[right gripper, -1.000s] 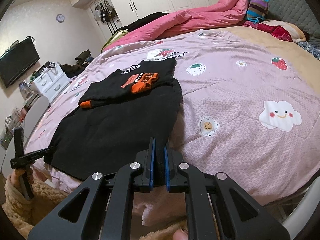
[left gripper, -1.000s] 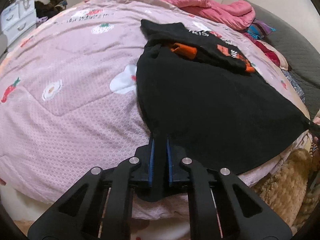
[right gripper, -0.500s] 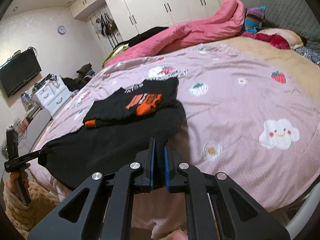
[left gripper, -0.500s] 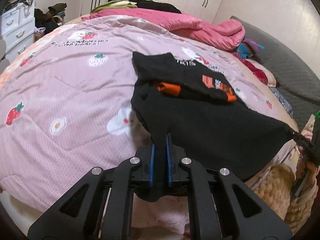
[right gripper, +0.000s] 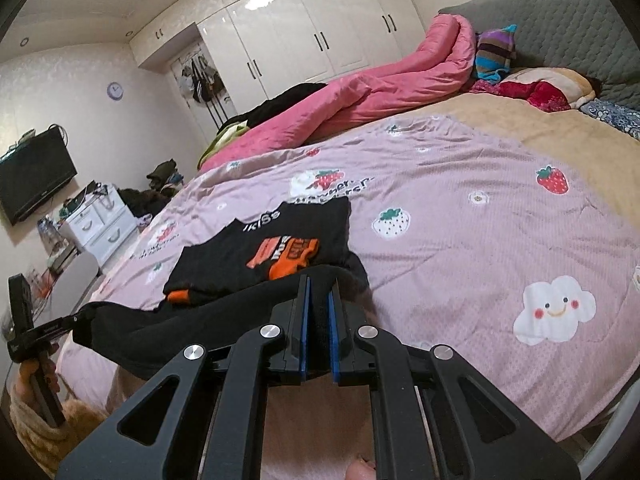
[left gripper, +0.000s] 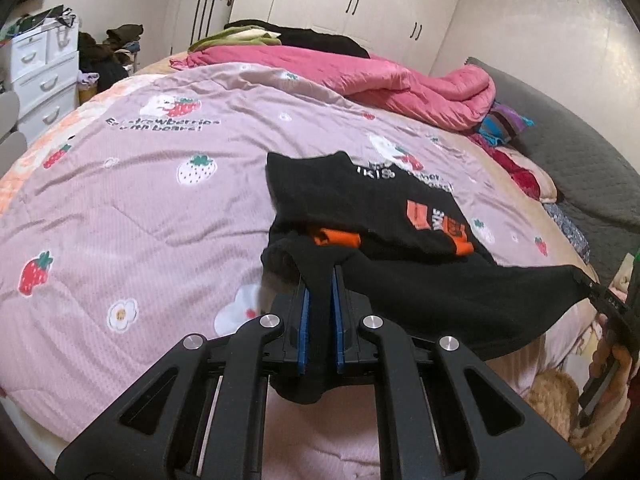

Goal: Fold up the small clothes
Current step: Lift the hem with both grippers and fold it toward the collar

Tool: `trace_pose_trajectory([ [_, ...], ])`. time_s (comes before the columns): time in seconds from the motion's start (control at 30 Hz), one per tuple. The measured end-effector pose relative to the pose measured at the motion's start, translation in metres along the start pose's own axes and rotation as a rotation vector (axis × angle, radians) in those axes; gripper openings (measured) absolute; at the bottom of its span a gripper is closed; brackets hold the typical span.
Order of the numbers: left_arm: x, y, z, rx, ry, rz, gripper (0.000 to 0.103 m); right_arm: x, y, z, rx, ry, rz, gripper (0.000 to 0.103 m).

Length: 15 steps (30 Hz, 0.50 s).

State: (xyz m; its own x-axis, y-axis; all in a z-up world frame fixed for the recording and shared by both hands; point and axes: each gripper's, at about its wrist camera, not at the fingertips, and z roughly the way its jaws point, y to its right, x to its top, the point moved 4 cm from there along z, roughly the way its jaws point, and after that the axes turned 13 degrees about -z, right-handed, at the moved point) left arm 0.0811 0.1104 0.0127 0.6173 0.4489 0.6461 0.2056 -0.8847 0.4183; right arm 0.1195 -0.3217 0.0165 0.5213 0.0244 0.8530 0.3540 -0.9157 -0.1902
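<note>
Both the left gripper (left gripper: 320, 312) and right gripper (right gripper: 318, 320) pinch the black garment's (left gripper: 440, 292) near hem (held taut), apparently mid-fold; next, carry it forward over the printed part ahead.

Pretty clearly someone's bedroom at home, and a lived-in one. Most of both views is a big bed (right gripper: 500, 208) with a lilac strawberry-and-cloud quilt (left gripper: 120, 208), plus a pink duvet (right gripper: 360, 100) bunched up along the far side and a grey padded headboard (right gripper: 560, 28). There's a wall of glossy white built-in wardrobes (right gripper: 304, 36) behind it, with bags hanging on a rack (right gripper: 200, 80) next to them. On the side wall you get a flat TV (right gripper: 32, 176) and a little round clock (right gripper: 115, 90). White drawer unit (left gripper: 40, 80) with clutter on top, and a pile of clothes (left gripper: 116, 48) dumped in the corner.
</note>
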Motion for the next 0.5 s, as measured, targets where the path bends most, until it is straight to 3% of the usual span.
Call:
trace_pose_trajectory([
  [0.5,0.034,0.006,0.002,-0.028,0.059,-0.043,0.003,0.036,-0.004,0.017,-0.071,0.019,-0.023,0.007],
])
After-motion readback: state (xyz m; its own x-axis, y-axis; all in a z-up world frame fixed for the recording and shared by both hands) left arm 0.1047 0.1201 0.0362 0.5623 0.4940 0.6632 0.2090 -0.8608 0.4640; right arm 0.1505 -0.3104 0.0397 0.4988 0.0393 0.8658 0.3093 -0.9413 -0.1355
